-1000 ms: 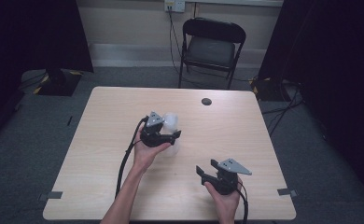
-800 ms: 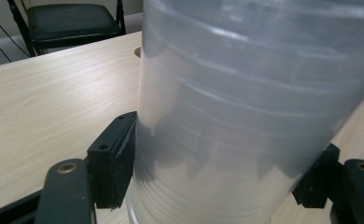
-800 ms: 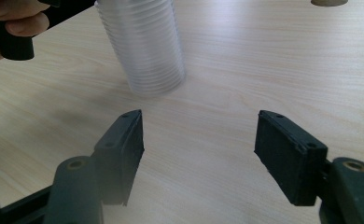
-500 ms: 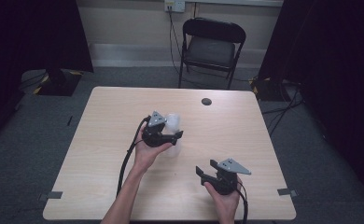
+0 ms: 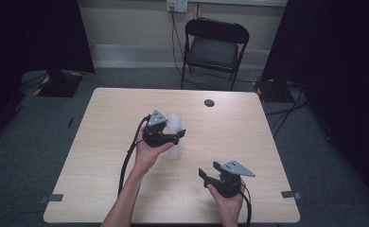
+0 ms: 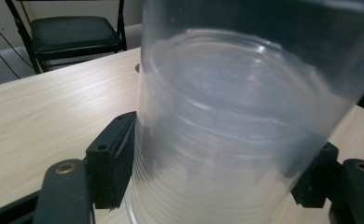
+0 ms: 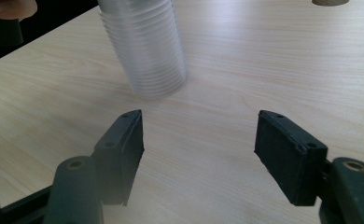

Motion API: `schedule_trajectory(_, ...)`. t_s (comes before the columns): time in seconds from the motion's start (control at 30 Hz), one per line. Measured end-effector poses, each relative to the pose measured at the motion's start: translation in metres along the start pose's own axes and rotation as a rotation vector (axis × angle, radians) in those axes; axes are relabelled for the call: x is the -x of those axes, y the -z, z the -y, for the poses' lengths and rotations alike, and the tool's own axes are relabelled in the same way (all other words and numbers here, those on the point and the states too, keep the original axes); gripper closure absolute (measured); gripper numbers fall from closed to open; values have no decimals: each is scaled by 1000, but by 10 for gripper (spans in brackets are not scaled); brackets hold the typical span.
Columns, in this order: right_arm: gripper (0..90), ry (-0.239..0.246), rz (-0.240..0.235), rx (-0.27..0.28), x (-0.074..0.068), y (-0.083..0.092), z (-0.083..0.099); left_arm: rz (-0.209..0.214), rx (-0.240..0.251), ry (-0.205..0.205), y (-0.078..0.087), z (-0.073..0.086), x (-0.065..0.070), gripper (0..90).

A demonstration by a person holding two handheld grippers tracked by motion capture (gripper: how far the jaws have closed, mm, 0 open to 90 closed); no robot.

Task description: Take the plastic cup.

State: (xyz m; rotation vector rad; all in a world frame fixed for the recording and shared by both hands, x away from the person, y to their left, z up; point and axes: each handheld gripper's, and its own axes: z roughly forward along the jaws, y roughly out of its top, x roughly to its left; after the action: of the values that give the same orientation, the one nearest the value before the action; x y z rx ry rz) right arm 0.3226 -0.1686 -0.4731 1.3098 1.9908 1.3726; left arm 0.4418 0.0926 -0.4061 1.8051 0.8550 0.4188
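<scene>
A stack of clear plastic cups [image 5: 175,124] stands rims down near the middle of the light wooden table [image 5: 102,142]. My left gripper [image 5: 179,135] is shut on its sides; in the left gripper view the pads press both sides of the cup stack [image 6: 227,116], with the left gripper [image 6: 217,175] around its lower part. Whether the rims rest on the table I cannot tell. My right gripper [image 5: 210,170] sits open near the front right of the table, nothing between its jaws. In the right gripper view the cup stack [image 7: 143,46] is beyond the open right gripper [image 7: 199,149], to the left.
A small dark round hole [image 5: 209,102] sits near the table's far edge. A black folding chair [image 5: 215,47] stands behind the table. The left gripper's black cable [image 5: 127,158] trails along the forearm toward the front edge.
</scene>
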Motion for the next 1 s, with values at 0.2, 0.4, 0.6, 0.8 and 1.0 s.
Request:
schedule_trajectory(0.2,322,1,-2,-2,0,-1,0,-2,38,-10,6,-5,1,296)
schedule_trajectory(0.4,322,1,-6,-1,-1,-1,-1,15,63,5,9,-11,1,300)
schedule_trajectory(0.6,322,-5,-7,-1,0,-1,-1,24,110,17,12,-17,6,302)
schedule_trajectory(0.8,322,-9,-10,7,2,-1,0,22,135,27,15,-23,6,304)
schedule_trajectory(1.0,322,-8,-8,11,2,0,0,14,142,27,18,-32,4,307)
